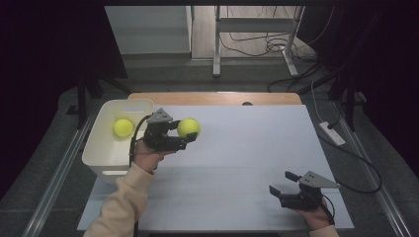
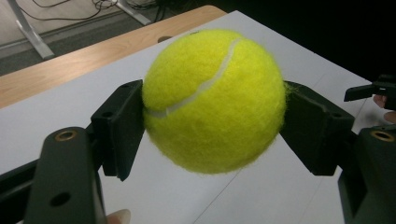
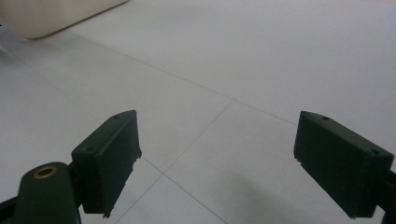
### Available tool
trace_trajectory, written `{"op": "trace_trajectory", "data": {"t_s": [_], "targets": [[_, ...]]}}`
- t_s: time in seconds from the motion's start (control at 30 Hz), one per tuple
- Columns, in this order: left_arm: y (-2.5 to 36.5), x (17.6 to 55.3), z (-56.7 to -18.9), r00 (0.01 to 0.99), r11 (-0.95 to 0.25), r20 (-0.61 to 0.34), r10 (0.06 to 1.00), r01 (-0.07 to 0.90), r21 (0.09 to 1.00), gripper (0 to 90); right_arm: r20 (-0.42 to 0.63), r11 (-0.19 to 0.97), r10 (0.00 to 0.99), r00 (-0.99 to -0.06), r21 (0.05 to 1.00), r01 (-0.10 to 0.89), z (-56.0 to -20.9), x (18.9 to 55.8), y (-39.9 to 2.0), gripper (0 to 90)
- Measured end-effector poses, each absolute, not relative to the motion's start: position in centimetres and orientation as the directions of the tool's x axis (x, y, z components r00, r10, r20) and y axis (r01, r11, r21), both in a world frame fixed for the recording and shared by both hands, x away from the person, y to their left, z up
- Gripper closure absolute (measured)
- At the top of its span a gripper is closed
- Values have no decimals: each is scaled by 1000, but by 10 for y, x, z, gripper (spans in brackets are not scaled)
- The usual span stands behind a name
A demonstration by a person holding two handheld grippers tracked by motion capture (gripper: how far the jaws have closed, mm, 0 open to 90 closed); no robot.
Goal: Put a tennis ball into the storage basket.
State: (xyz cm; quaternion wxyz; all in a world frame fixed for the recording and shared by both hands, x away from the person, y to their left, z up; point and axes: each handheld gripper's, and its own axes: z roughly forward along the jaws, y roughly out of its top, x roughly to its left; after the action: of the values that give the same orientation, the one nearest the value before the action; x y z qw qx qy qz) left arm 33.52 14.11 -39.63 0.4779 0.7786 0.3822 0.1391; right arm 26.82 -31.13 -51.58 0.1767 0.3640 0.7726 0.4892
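High view had the right gripper [image 1: 282, 183] nearest, low at the near right of the white worktop [image 1: 257, 148], held from behind by a hand [image 1: 316, 217] coming in at the bottom edge, its jaws pointing left and spread apart with nothing between them. Right gripper view confirmed this: both black jaws stood wide over bare white sheet crossed by thin seams, and a cream corner of the bin [image 3: 60, 14] showed at the far left, a detail of closeness the overhead camera did not give.

Farther in and to the left, the left forearm in a pale sleeve [image 1: 123, 202] reached up from the near edge, the hand [image 1: 146, 155] wrapped around the left gripper [image 1: 190, 132], which pointed right. Its jaws were clamped on a yellow tennis ball [image 1: 188, 127], held above the worktop just right of the white bin [image 1: 101, 148]. Left gripper view showed the grip closely: the tennis ball [image 2: 215, 100] pressed between both jaws, its white seam curving across the top, with the wooden far edge [image 2: 70, 70] of the worktop behind it and a fingertip at the bottom edge.

Only from above could the bin's inside be seen, where a second yellow ball [image 1: 123, 127] lay near its far end, at the left edge of the worktop.
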Motion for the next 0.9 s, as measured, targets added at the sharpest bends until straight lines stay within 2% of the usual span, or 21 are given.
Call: {"op": "trace_trajectory", "data": {"t_s": [0.9], "targets": [[165,335,-387,629,-165,-170,759,438,884,272,81,256,739,-668,884,390,-516,268,-311,141]]}}
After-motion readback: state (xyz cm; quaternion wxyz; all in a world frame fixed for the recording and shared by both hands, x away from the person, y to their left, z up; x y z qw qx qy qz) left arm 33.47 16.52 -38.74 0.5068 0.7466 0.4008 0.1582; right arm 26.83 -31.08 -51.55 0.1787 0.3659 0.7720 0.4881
